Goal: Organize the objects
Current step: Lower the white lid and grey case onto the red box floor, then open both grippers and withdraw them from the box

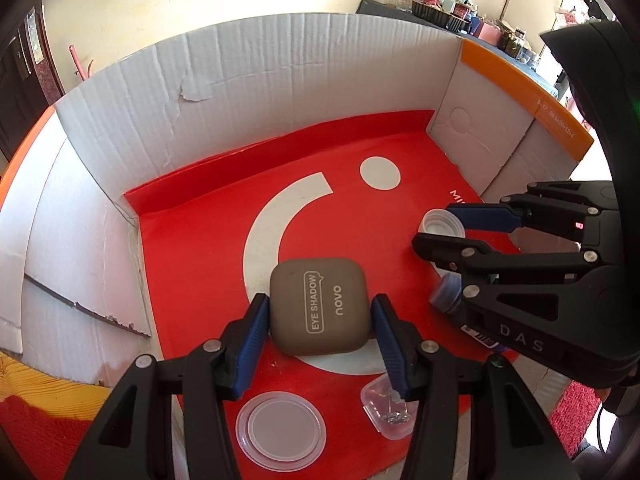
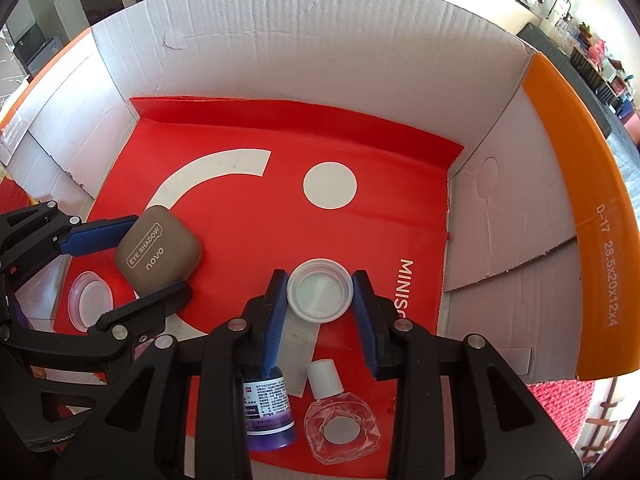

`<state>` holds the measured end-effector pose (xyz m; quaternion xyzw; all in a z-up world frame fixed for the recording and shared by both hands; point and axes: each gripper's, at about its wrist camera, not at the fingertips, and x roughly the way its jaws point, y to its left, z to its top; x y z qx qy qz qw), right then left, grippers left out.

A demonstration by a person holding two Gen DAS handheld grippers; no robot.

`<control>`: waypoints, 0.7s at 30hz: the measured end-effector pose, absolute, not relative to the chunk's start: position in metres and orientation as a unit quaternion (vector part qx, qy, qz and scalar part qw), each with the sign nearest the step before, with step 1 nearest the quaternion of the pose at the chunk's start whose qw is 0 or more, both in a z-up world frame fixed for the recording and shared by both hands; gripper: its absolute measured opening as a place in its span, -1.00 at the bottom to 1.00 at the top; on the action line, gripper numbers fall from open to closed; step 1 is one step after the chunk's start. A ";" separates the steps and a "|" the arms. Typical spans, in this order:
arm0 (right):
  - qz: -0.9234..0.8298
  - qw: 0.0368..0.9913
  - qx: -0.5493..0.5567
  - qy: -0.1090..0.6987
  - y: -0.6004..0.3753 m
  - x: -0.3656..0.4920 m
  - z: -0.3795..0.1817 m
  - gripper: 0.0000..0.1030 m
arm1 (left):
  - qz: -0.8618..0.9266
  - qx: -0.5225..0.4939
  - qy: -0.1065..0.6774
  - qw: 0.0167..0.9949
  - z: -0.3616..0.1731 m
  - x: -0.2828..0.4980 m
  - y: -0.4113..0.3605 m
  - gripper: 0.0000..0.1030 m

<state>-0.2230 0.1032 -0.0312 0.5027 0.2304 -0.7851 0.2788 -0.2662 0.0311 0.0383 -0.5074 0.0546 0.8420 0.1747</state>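
Evidently light, stiff and smooth-skinned, the eye shadow compact (image 1: 319, 307) lies flat between the wide-spread pads of the left claw (image 1: 318, 344), best pinched across its straight side edges, while the right claw (image 2: 320, 320), also wide, brackets a white cap (image 2: 320, 295).

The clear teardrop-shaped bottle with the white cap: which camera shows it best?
The right wrist view. The clear teardrop bottle lies there in full, white cap pointing up the picture, beside the purple bottle, below the right claw. The left wrist view does not show it: the right claw's body covers that spot.
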 end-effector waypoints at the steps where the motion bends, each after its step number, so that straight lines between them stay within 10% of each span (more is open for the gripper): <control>1: -0.785 0.279 0.503 0.231 0.103 -0.224 -0.031 -0.39 | 0.842 -0.507 0.054 0.174 0.038 -0.267 0.033 0.06; 21: -0.796 0.275 0.493 0.218 0.116 -0.198 -0.021 -0.38 | 0.855 -0.487 0.059 0.166 0.049 -0.260 0.014 0.15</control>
